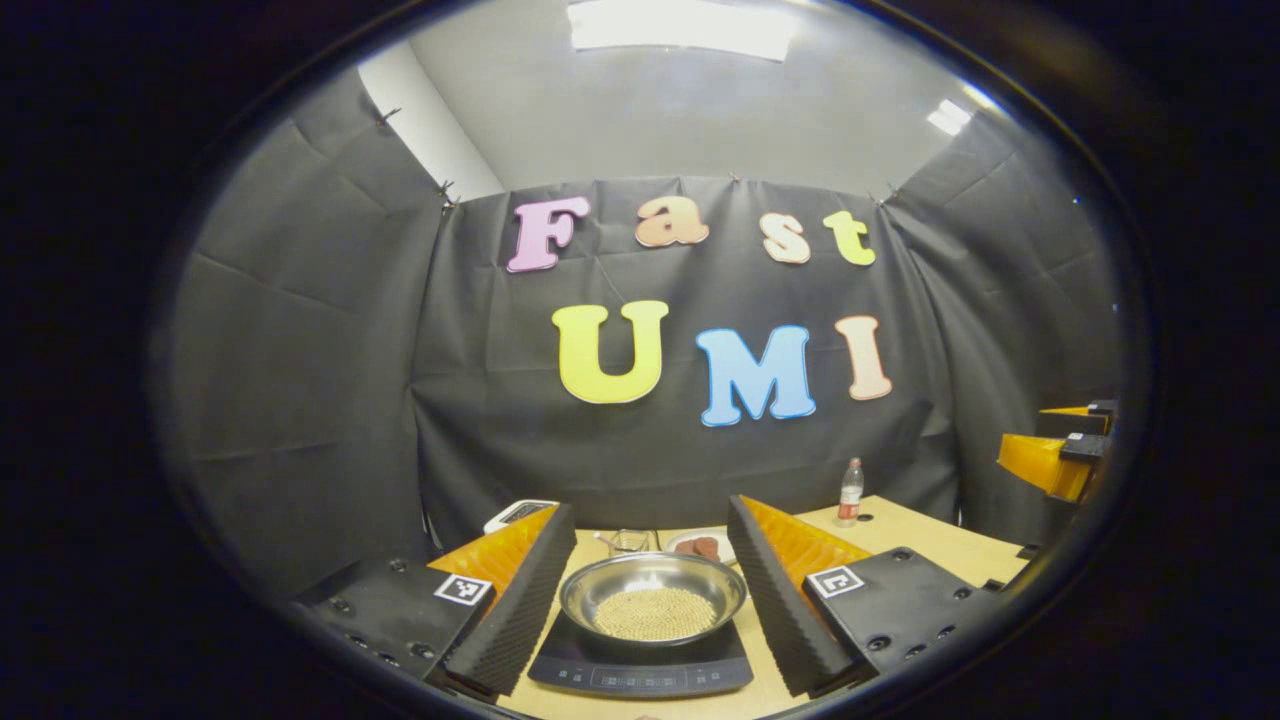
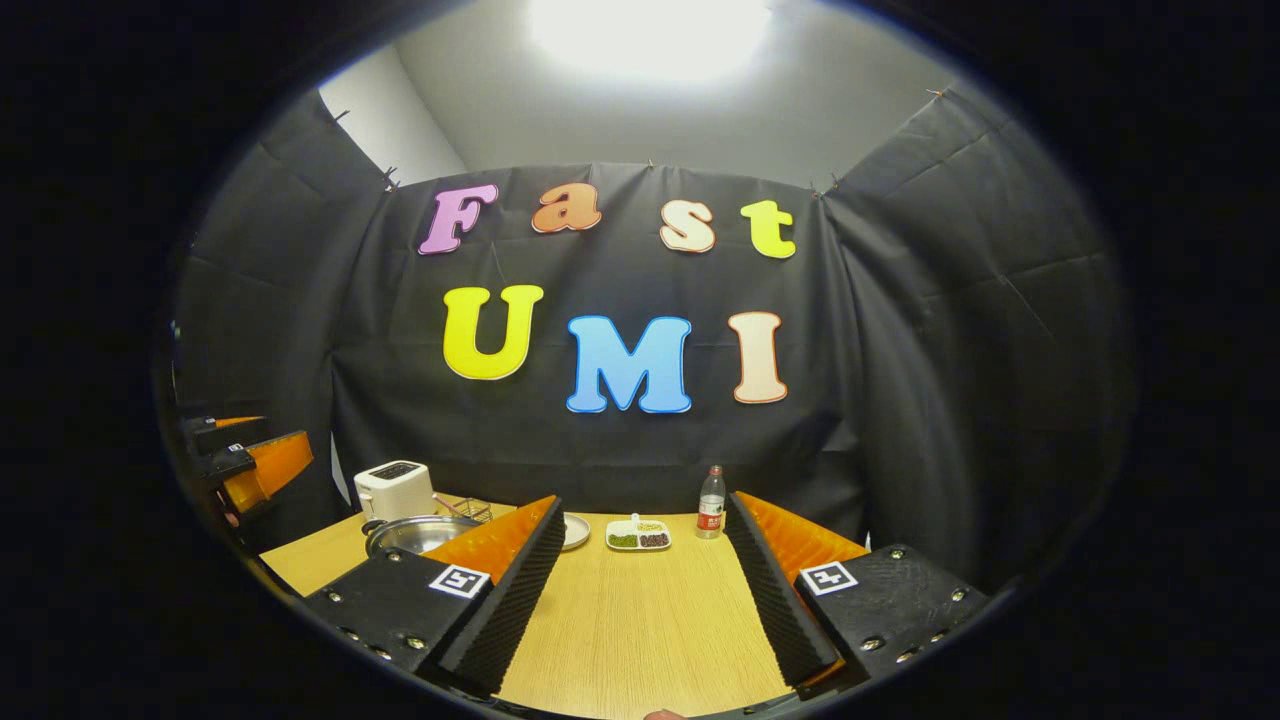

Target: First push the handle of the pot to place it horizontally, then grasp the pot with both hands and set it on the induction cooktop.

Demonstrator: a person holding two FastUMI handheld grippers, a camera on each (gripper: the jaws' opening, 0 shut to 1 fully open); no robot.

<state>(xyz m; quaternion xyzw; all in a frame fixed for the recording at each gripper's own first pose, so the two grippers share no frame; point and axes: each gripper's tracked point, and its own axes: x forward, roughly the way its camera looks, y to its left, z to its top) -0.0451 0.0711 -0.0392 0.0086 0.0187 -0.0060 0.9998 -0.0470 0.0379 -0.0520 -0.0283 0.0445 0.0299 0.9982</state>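
A steel pot (image 1: 653, 592) with pale grains in its bottom sits on the dark induction cooktop (image 1: 640, 670). My left gripper (image 1: 648, 515) hangs above the near table edge, its fingers wide apart on either side of the pot and not touching it. In the right gripper view the pot (image 2: 412, 535) lies far left, partly hidden behind a finger. My right gripper (image 2: 642, 505) stands open over bare table with nothing between its fingers. Each gripper also appears far off from the other, the right gripper (image 1: 1060, 455) and the left gripper (image 2: 250, 465). I cannot make out the pot's handle.
A white toaster (image 2: 395, 488) stands behind the pot. A plastic bottle (image 2: 710, 515), a divided dish (image 2: 640, 537) and a small plate (image 2: 573, 530) line the back of the wooden table (image 2: 640, 620). Behind the pot are a glass (image 1: 630, 541) and a plate with brown food (image 1: 703, 546).
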